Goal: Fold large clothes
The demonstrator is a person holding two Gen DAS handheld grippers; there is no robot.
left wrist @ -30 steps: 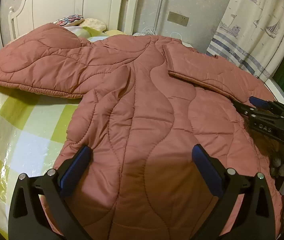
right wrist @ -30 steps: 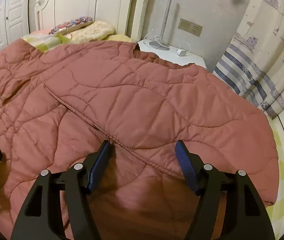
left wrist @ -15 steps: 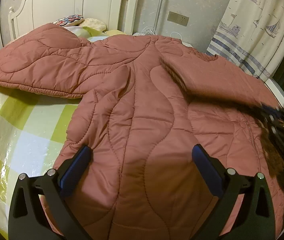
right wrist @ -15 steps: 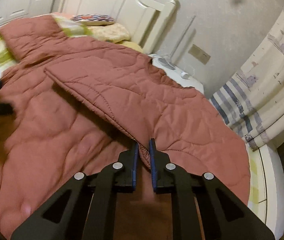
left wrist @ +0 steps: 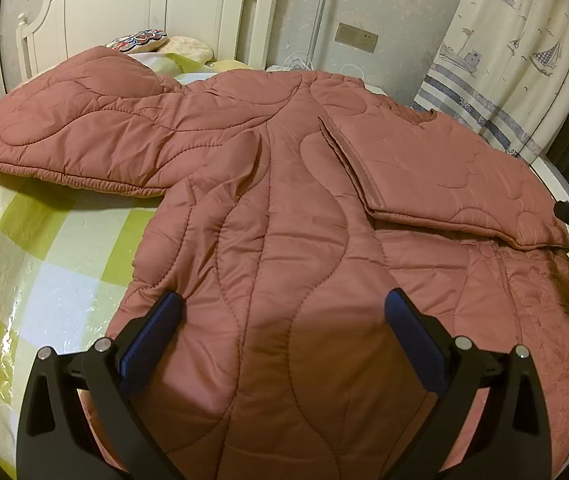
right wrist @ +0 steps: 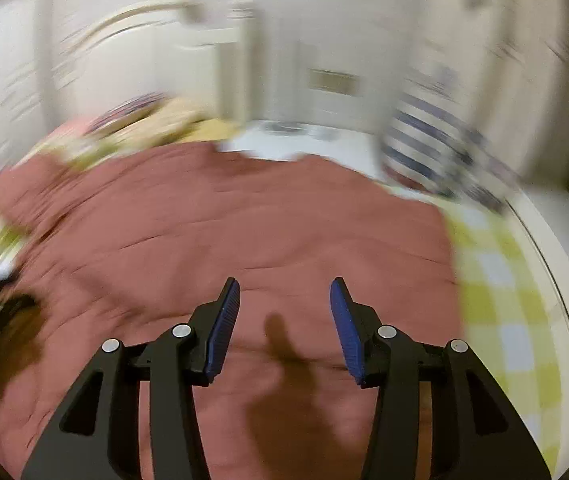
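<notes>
Right, the big rust-red quilted jacket (left wrist: 276, 208) fills the middle of the left wrist view, spread flat on a bed with a glossy green-and-white checked sheet (left wrist: 36, 264) showing at the lower left of the frame. Its padded fabric is stitched in long wavy channels, soft and slightly shiny. One sleeve (left wrist: 84, 136) stretches out to the upper left, its cuff edge puckered; the other sleeve (left wrist: 444, 176) lies folded across the body at the right, a flat slab with a neat piped edge. At the bottom of that frame the left gripper (left wrist: 282, 334) hangs over the jacket's lower part, black arms spread wide, blue ribbed pads well apart, nothing between them. Up top, a cream panelled headboard (left wrist: 156, 8), a patterned pillow (left wrist: 136, 38), and a curtain (left wrist: 516, 48) printed with sailboats and blue stripes. Over to the right wrist view, and it is heavily smeared with blur. The right gripper (right wrist: 284, 300) sits at the bottom centre, jaws opening, blue pads (right wrist: 224, 324) parted with only air between them, hovering over the jacket's red surface (right wrist: 244, 232). Its shadow falls dark on the fabric just beneath. Checked sheet again at the right edge (right wrist: 500, 280).
</notes>
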